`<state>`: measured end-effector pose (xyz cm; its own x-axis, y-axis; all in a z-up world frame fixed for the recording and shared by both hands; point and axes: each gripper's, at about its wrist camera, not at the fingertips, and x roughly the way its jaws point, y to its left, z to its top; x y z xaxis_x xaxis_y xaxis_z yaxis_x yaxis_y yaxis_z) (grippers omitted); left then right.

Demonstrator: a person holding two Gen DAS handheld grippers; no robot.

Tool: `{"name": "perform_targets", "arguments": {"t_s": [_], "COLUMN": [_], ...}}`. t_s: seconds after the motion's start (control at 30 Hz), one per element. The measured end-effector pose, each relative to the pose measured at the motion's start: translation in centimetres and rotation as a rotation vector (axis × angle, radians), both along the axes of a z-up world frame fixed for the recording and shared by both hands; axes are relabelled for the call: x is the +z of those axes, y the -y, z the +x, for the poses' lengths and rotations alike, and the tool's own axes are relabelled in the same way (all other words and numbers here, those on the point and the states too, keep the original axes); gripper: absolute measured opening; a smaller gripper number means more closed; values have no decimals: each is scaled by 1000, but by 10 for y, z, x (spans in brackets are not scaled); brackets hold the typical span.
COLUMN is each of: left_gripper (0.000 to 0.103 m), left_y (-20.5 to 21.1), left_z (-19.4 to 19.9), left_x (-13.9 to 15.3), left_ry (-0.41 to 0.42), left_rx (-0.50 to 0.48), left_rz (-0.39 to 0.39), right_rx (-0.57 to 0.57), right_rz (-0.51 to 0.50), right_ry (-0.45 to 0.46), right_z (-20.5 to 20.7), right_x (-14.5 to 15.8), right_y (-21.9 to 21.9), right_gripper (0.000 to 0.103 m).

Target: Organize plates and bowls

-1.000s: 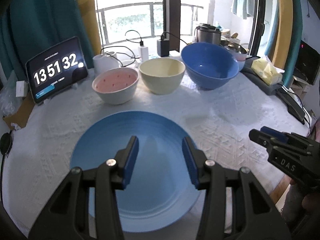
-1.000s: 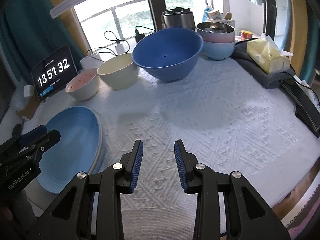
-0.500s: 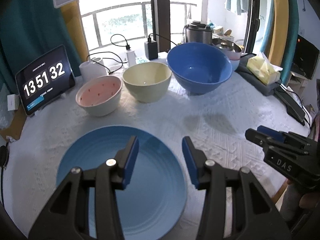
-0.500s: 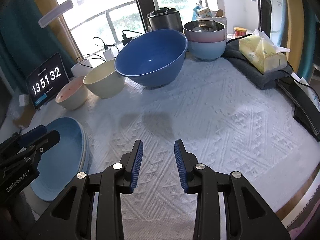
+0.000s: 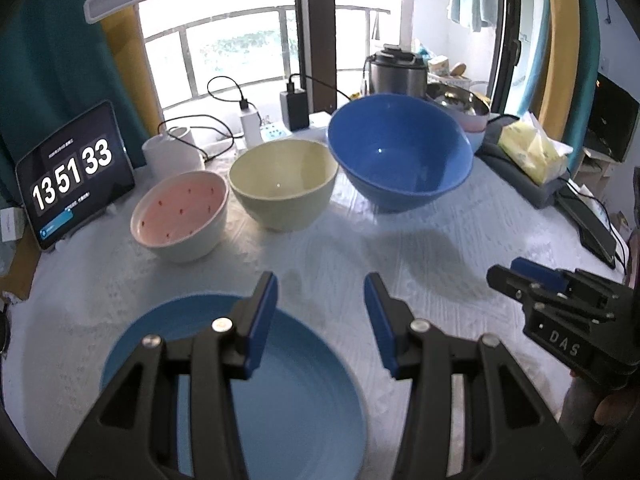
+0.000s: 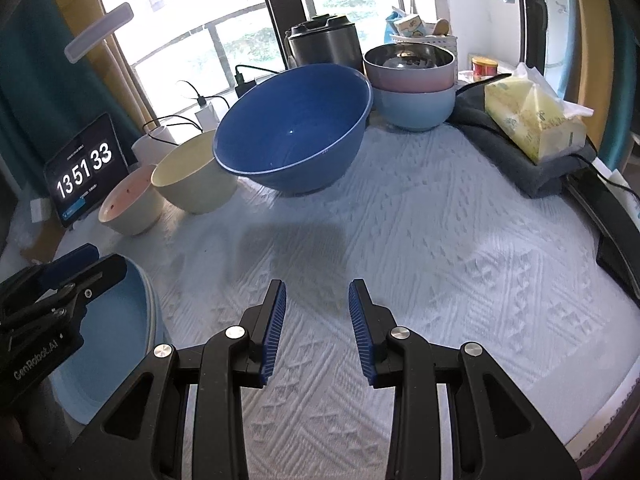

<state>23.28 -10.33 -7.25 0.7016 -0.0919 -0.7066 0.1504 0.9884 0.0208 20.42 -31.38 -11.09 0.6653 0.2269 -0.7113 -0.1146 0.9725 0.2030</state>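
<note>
Left wrist: we had the left gripper (image 5: 320, 312) over the far edge of the plate (image 5: 280, 400), jaws part-open, nothing between them. Right gripper (image 6: 317, 316) hung over bare cloth (image 6: 440, 240), jaws narrower, also empty.

Risks as we judged them: the plate was smooth, glazed and shallow, lying flat on the cloth, so a grab at its thin rim could slip or drag the cloth. The two grippers sat near each other, so a clash was possible if both went for the plate.

Beyond lay three bowls in a row: pink bowl (image 5: 180, 216), dotted inside; cream bowl (image 5: 284, 184), matte; blue bowl (image 5: 400, 152), wide and glossy, sitting tilted, so a nudge might rock it. Rims were thick and rounded, hard for narrow jaws. Furthest back sat stacked bowls (image 6: 412, 80), the top one with a metal inside.
</note>
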Motion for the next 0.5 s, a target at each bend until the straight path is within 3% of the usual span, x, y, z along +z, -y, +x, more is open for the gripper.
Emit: {"name": "perform_targets", "arguments": {"t_s": [0.5], "left_gripper": [47], "left_y": [4], "left_z": [40], "left_x": [-3], "left_ry": [8], "left_rx": [-14], "left_rz": [-21], "right_rx": [-41], "right_rz": [-34], "right_ry": [50], "right_z": [50], "right_x": [12], "right_y": [7], "right_gripper": [35]}}
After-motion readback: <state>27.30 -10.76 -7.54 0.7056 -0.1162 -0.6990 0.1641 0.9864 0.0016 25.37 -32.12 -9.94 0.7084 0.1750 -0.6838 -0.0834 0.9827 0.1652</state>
